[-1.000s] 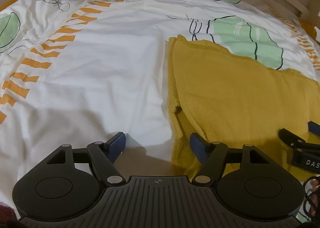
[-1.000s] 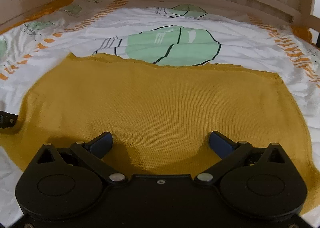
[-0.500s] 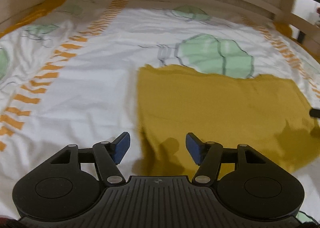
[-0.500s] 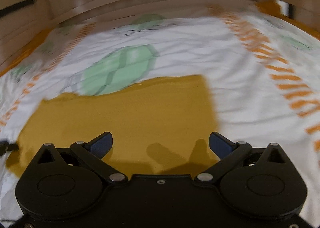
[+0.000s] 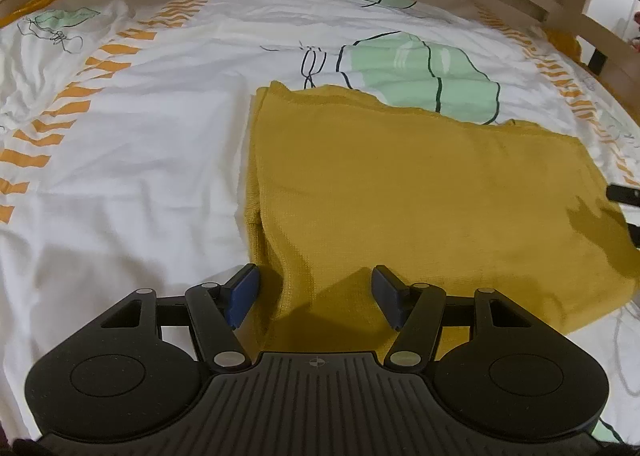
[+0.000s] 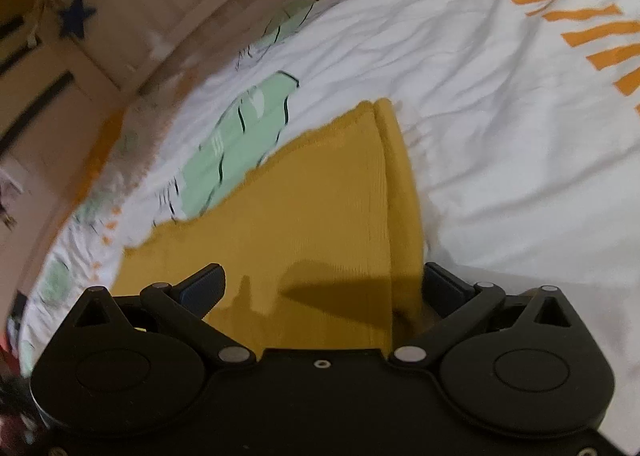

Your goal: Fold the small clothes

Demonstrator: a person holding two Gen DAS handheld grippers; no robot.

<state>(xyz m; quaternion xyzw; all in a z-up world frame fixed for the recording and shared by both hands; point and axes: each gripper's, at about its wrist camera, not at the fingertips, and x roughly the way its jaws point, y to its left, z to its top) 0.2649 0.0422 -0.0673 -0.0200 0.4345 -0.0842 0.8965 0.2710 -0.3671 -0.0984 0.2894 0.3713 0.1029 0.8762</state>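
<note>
A mustard-yellow knitted garment [image 5: 420, 192] lies flat on a white bedsheet printed with green leaves and orange stripes [image 5: 132, 160]. It is folded into a roughly rectangular shape, with more than one layer showing along its left edge, where a lower layer peeks out beside the top one. Its far edge runs slightly uneven across a green leaf print. In the right wrist view the same garment [image 6: 312, 208] shows a doubled edge on its right side, a narrow strip of lower layer lying just beside the top layer. The knit surface looks smooth, with few wrinkles.
</note>
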